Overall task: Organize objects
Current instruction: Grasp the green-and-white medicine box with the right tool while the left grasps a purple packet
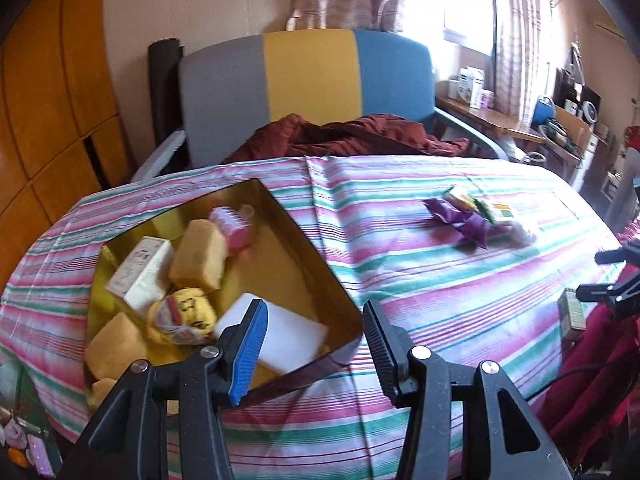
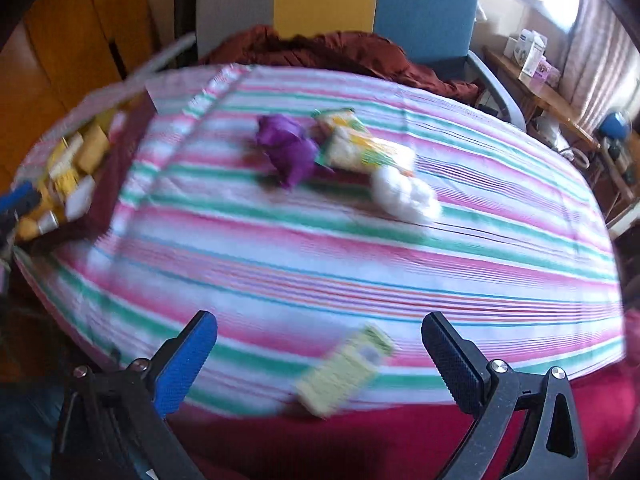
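With both the left gripper [image 1: 316,340] and right gripper [image 2: 320,360] spread and empty, the small yellow-green carton [image 2: 345,370], apparently at the striped cloth's [image 2: 320,248] near edge far from the gold box [image 1: 296,248], could get knocked off.

Left gripper [image 1: 316,332]: jaws apart, nothing between them, over the near corner of the gold-lined box [image 1: 316,248]. Box sits on the striped cloth [image 1: 400,280] over the worktop. Inside: white block [image 1: 292,340], two yellow sponges [image 1: 198,260], cream carton [image 1: 142,276], pink bottle [image 1: 234,226], yellow pouch [image 1: 184,314]. Farther right, well apart: purple wrapper [image 1: 460,218] touching what looks like green-yellow packets [image 1: 480,204], blurred.
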`<state>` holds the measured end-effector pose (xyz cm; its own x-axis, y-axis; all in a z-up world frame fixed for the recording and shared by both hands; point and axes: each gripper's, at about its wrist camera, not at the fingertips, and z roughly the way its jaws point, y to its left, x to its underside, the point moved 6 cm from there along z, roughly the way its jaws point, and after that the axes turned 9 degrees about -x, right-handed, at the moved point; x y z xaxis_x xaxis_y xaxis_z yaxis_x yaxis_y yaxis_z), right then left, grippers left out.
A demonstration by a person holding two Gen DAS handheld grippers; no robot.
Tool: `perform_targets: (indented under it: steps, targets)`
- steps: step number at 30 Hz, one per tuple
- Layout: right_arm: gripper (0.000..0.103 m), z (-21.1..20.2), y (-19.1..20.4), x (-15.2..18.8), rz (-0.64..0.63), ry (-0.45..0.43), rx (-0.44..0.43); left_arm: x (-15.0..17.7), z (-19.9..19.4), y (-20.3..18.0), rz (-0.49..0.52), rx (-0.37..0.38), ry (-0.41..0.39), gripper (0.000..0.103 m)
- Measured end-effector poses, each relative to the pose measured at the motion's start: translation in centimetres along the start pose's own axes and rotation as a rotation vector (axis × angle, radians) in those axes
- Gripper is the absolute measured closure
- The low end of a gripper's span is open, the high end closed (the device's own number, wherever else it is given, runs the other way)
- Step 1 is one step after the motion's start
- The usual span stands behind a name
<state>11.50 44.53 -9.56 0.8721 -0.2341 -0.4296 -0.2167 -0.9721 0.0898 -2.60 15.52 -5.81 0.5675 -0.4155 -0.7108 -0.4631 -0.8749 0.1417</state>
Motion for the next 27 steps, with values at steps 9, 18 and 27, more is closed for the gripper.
perform_targets:
  steps: [9, 18, 27]
  targets:
    - [0.0, 0.9, -2.9, 2.5, -0.083, 0.216, -0.006, 0.4, 0.8, -2.0, 0.032, 0.054, 0.03, 0.053]
    - [0.0, 5.2, 0.8, 2.9, -0.363, 0.443, 0.021, 0.6, 1.1, -3.0, 0.061, 0.075, 0.048, 0.053]
    - [0.026, 7.2, 0.5, 3.1, -0.418, 0.516, 0.035, 0.4, 2.1, -4.2, 0.08, 0.116, 0.075, 0.053]
